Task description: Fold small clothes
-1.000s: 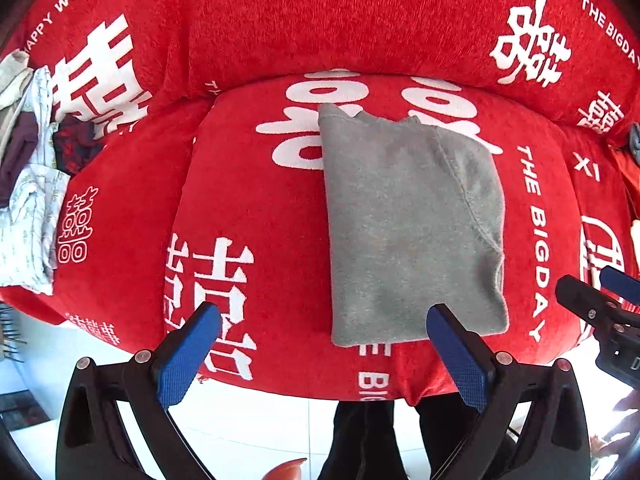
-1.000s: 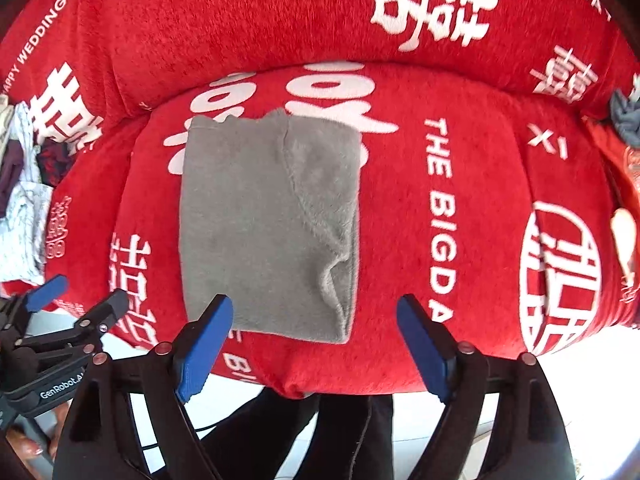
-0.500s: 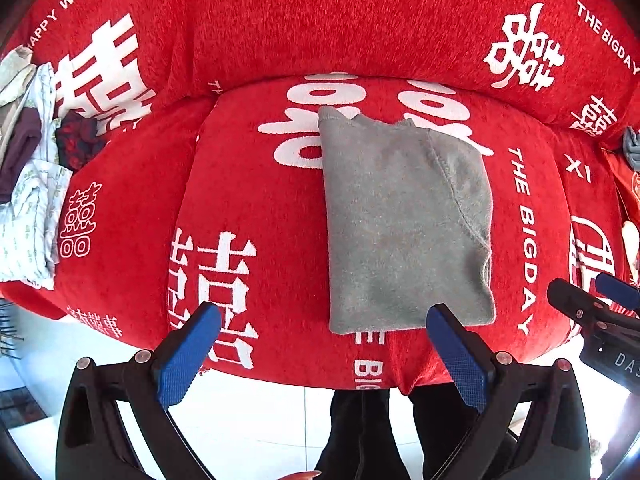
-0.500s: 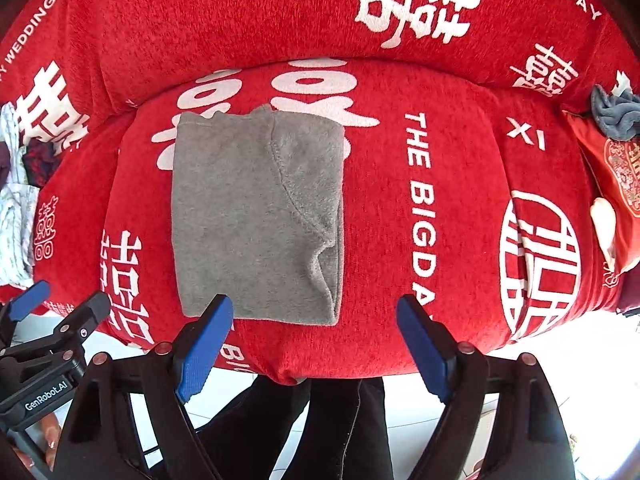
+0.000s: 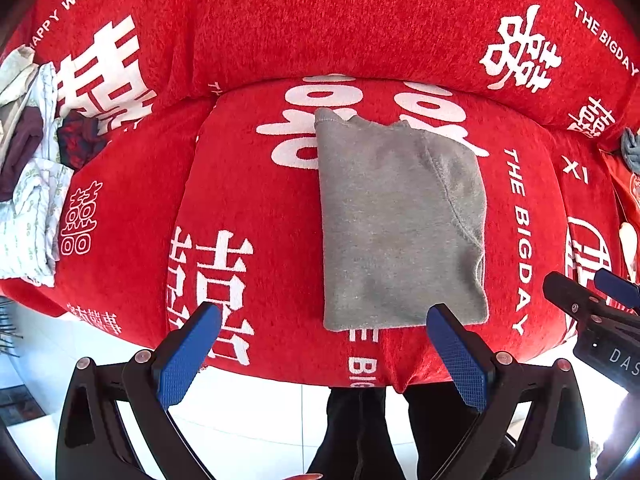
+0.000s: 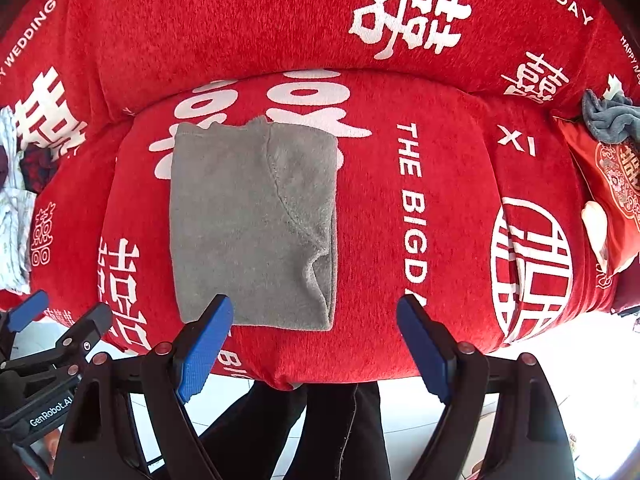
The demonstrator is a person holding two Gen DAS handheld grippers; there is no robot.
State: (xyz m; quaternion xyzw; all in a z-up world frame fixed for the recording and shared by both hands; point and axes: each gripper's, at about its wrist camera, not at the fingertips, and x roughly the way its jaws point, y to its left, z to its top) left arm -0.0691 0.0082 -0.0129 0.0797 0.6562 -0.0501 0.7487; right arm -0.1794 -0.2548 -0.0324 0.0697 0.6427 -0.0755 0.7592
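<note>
While hanging above a red sofa cushion (image 5: 248, 184), spread wide and empty: left tongs (image 5: 320, 354) and right tongs (image 6: 316, 344). Lying flat on that cushion, folded into a neat rectangle, untouched: grey garment (image 6: 248, 224). At far left, piled loosely: other clothes (image 5: 28, 184).

folded garment (image 5: 400, 224) on sofa seat (image 5: 248, 184)

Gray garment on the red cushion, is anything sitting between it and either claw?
Nothing visible. The gray garment lies bare on the red cushion, and both the left claw and right claw hover open above its near edge.
</note>
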